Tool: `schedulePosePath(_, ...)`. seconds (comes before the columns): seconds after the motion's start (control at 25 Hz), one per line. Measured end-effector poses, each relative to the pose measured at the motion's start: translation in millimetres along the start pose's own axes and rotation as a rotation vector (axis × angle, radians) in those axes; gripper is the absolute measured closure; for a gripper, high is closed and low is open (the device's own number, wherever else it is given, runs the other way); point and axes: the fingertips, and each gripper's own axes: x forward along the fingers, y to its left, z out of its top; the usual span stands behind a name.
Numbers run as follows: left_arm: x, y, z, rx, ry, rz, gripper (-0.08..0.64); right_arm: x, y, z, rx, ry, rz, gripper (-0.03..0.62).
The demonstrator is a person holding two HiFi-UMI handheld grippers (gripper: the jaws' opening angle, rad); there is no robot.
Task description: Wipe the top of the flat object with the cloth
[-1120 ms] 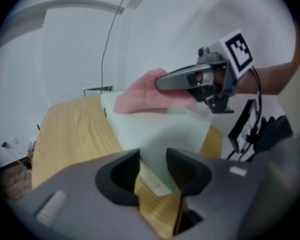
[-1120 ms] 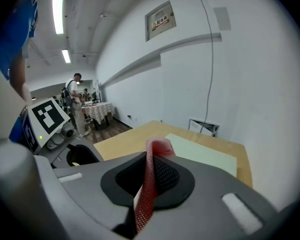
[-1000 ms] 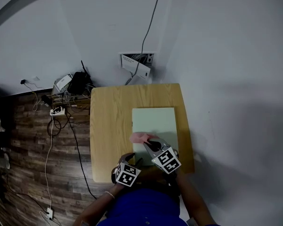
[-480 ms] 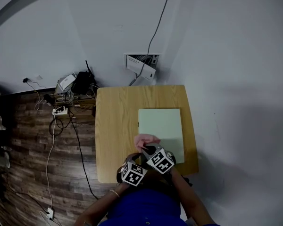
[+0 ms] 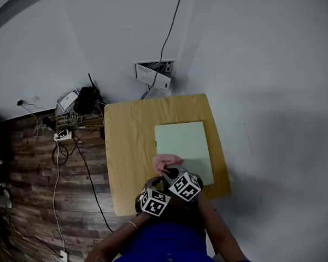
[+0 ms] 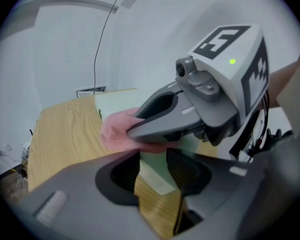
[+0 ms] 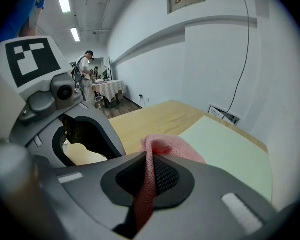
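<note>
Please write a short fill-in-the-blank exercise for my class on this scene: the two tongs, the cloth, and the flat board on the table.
1. The cloth clamped in the right tongs is ____ in colour.
2. The pale green board lies flat on a ____ table.
3. The left tongs are ____ and hold nothing.

Missing words: pink; wooden; open.

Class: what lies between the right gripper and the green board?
The pink cloth, pinched by the right gripper; the right gripper view shows it.
</note>
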Motion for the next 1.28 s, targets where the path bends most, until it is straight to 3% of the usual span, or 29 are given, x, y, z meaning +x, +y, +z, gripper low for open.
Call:
schedulePosePath(0.68,4,-2,-2,0.004,0.026,0.053,0.391,-21,-19,-30,0.002,0.020,0.034,0.577)
schedulePosePath(1.28,4,-6,-3,-0.015,0.050,0.086,0.393,-58,-58,-73,0.037,0.047,-0.028,0.577)
